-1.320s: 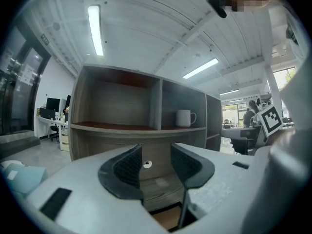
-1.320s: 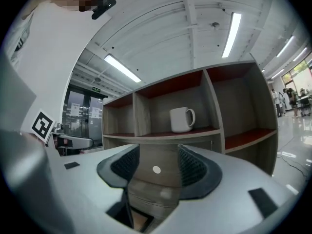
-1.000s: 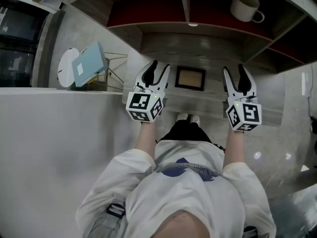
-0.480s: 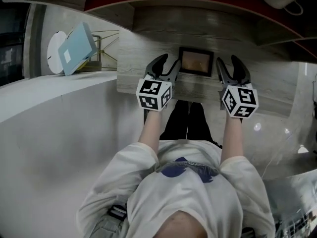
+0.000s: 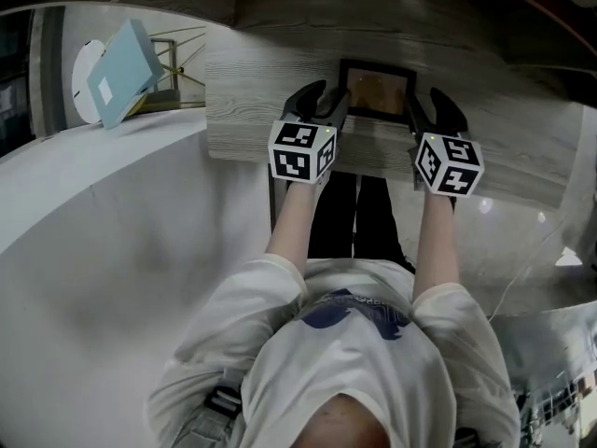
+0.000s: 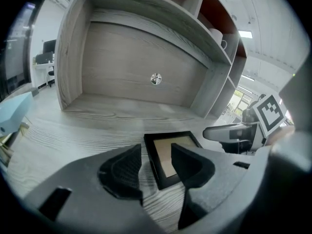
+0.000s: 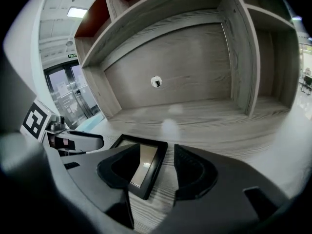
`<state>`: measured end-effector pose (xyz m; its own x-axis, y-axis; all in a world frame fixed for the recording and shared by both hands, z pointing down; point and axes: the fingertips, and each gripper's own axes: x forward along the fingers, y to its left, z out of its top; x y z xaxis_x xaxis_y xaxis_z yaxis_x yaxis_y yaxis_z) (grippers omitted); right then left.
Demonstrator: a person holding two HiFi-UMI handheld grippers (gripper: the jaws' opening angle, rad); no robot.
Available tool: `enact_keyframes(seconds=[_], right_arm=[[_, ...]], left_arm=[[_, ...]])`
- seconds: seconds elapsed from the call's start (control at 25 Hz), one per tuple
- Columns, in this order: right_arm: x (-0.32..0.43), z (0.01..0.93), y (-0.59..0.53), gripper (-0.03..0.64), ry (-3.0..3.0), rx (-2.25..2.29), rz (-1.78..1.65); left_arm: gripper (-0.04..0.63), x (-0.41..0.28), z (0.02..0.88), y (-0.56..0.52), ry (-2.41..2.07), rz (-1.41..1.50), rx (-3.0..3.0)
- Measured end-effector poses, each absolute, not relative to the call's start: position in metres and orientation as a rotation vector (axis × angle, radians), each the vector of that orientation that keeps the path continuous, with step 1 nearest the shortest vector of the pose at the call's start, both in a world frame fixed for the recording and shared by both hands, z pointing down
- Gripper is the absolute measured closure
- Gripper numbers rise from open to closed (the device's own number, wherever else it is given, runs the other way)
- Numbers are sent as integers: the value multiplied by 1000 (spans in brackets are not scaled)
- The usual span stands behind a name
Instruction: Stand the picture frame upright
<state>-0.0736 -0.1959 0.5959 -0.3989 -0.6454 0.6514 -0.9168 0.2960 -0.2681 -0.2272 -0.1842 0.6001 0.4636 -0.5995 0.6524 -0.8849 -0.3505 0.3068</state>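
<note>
both grippers have closed in on the frame since a second ago, when they sat wider apart near the desk edge; the white mug seen then at top right is out of the head view.

small black rectangular picture frame (image 5: 377, 90) with a tan panel lies flat, face up, on the grey wood-grain desk (image 5: 252, 119), top centre of the head view.

left gripper (image 5: 326, 101) sits at the frame's left side, jaws moderately apart. in the left gripper view its jaws (image 6: 155, 155) straddle the frame's left edge (image 6: 170, 157), gripping nothing.

right gripper (image 5: 431, 105) sits at the frame's right side, jaws likewise apart. in the right gripper view the frame's right edge (image 7: 141, 167) lies in the gap (image 7: 157, 155), unclamped. contact with the frame: cannot tell.

upper left of the head view: pale blue flat box (image 5: 117, 73) leaning by a white disc (image 5: 82, 82).
</note>
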Motion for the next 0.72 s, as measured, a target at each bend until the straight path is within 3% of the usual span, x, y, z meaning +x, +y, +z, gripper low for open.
enact_keyframes(seconds=[0.72], right_arm=[[-91,637,-185,476,-2056,1368,899]], left_arm=[[423,-217,637,-182,-1187,636,2013]])
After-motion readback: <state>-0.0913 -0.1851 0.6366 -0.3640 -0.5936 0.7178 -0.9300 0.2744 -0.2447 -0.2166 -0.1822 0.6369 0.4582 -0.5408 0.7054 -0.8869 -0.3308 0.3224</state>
